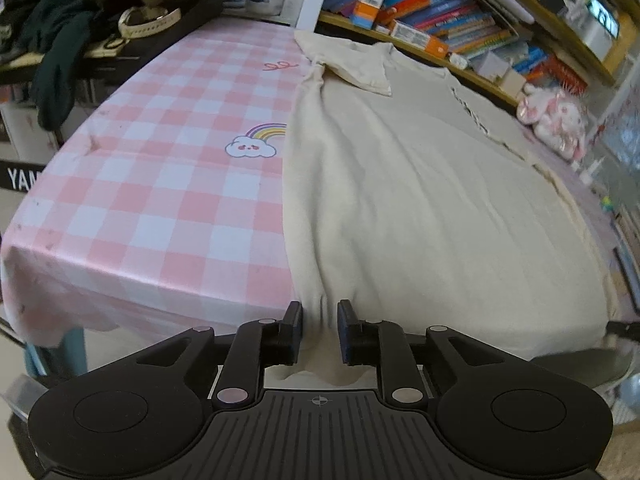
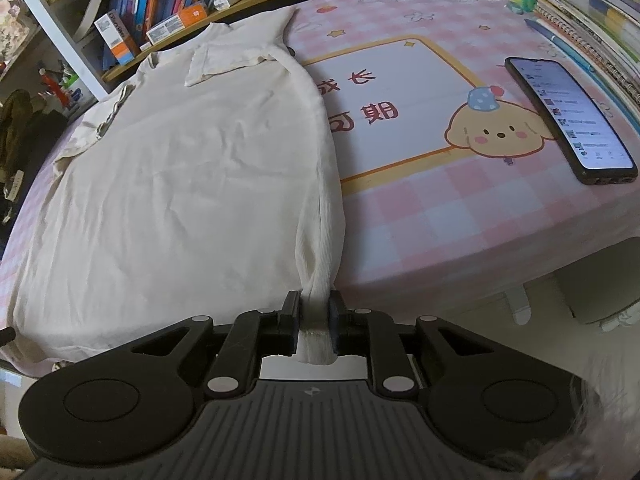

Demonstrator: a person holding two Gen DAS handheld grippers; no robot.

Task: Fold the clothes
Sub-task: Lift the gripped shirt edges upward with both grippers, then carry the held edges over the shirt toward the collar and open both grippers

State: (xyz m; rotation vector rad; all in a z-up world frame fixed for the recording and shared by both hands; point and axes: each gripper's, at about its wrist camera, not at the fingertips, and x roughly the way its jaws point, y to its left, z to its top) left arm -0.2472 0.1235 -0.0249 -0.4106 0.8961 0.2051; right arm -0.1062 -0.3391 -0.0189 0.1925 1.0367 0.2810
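Note:
A cream short-sleeved shirt (image 1: 420, 200) lies flat on a table with a pink checked cloth (image 1: 160, 200), its hem hanging over the near edge. Both sleeves are folded inward, one (image 1: 356, 64) in the left wrist view and one (image 2: 232, 56) in the right wrist view. My left gripper (image 1: 320, 320) is at the hem's left corner, shut on bunched fabric whose wrinkles run into the jaws. In the right wrist view the shirt (image 2: 180, 168) spreads to the left, and my right gripper (image 2: 314, 312) is shut on the hem's right corner, which is pulled into a narrow strip.
A lit phone (image 2: 568, 120) lies on the tablecloth (image 2: 440, 208) at the right, near notebooks (image 2: 592, 32) and a pen. Bookshelves (image 1: 440, 12) run behind the table. A pink plush toy (image 1: 556, 120) sits at the back. Dark clothes (image 1: 60, 40) are heaped at the left.

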